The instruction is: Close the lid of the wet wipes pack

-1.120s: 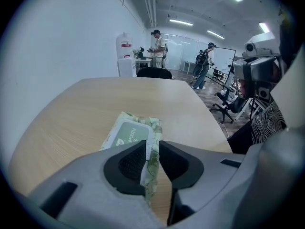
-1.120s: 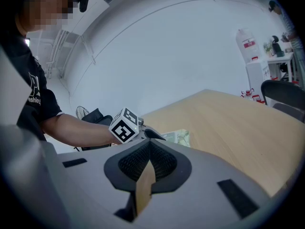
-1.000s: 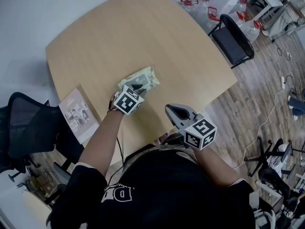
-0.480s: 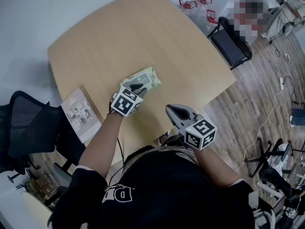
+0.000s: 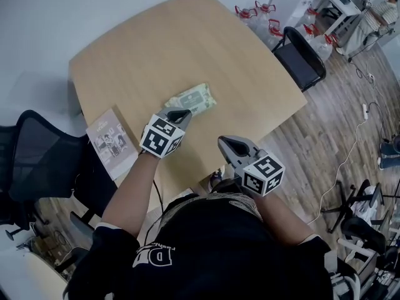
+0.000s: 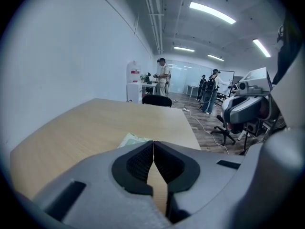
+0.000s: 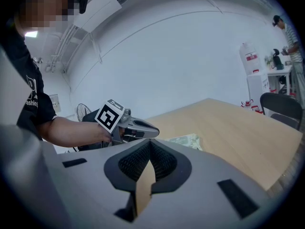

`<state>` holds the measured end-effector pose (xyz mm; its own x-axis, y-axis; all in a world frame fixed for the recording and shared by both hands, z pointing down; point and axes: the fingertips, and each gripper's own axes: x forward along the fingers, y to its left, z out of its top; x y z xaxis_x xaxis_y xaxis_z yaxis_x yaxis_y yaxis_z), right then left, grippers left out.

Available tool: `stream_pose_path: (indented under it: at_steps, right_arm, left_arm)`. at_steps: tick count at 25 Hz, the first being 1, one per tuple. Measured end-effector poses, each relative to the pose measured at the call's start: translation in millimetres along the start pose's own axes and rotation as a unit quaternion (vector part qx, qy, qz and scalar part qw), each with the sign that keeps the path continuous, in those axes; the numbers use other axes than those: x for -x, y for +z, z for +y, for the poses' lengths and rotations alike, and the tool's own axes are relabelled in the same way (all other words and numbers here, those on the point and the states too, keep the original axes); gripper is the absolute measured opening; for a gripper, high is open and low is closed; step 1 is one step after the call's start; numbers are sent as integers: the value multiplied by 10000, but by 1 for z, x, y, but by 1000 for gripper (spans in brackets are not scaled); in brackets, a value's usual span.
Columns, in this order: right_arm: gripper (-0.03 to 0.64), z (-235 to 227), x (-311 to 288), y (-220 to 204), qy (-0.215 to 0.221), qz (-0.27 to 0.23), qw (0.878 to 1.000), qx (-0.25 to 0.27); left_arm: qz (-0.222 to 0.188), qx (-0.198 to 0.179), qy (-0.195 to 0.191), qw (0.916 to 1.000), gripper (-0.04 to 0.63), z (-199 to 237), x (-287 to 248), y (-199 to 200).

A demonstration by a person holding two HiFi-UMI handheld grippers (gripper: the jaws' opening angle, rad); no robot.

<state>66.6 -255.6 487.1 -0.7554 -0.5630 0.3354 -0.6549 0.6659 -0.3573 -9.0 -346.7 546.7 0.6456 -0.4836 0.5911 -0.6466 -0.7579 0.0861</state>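
Note:
The pale green wet wipes pack (image 5: 191,99) lies flat on the wooden table (image 5: 187,36), and nothing touches it. My left gripper (image 5: 180,114) hangs just short of the pack's near end, raised off the table, jaws shut with nothing between them. In the left gripper view the pack (image 6: 133,139) peeks out just beyond the closed tips (image 6: 153,144). My right gripper (image 5: 227,145) stays back over the table's near edge, also shut and empty. The right gripper view shows the pack (image 7: 187,140) past its tips (image 7: 150,144), with the left gripper (image 7: 151,130) above the pack's near side.
A booklet (image 5: 110,140) lies at the table's left edge. A black office chair (image 5: 44,161) stands at the left, another chair (image 5: 304,56) at the table's far right corner, with water jugs (image 5: 262,12) behind it. People stand far off in the room.
My left gripper has lifted off the pack's near end and drawn back toward me, and its jaws have shut. The right gripper has hardly moved in the picture.

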Motion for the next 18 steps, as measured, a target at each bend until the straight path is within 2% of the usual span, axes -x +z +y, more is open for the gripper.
stream_pose_path:
  at_steps: [12,15,18]
  right_arm:
    - [0,69,29,-7,-201,-395,9990,-16]
    - [0,84,36,-13,-245,-421,9988,-45]
    - [0,97,42,-16,-286,-451,9986,-52]
  left_arm:
    - [-886,442,-214,9949,20,-58,106,-10]
    - [-1089,554,-259,9922,20,-75,130,-15]
    - [-1314,827,-397,9871,20,-93,151,-19]
